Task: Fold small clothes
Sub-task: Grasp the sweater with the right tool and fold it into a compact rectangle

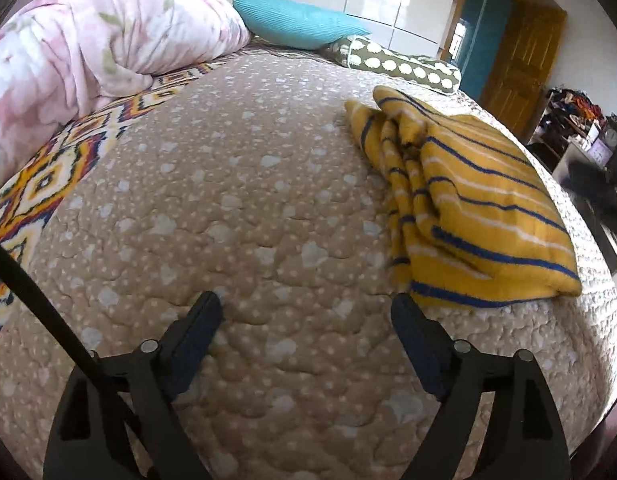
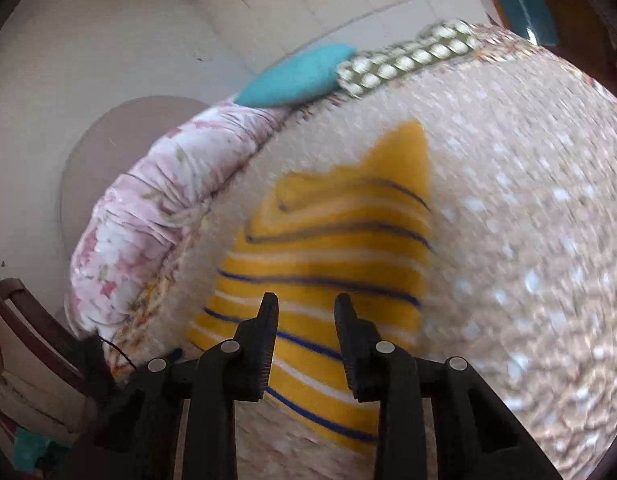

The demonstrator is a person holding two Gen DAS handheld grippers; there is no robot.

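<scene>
A yellow garment point(image 1: 488, 216) with blue and white stripes lies folded on the beige quilted bed cover point(image 1: 228, 200), at the right of the left wrist view. My left gripper point(image 1: 307, 298) hovers over bare cover just left of the garment's near corner. Its jaws are wide open with nothing between them. In the blurred right wrist view the same garment point(image 2: 332, 248) lies below and beyond my right gripper point(image 2: 306, 299). Its fingers stand a narrow gap apart, and no cloth is pinched between the pads.
A pink floral duvet point(image 1: 88, 48) is bunched along the far left of the bed. A teal pillow point(image 1: 296, 20) and a green dotted pillow point(image 1: 404, 64) lie at the head. A wooden door point(image 1: 520, 68) and cluttered shelves point(image 1: 576, 120) stand past the bed's right edge. A dark chair back point(image 2: 28, 320) is near the left.
</scene>
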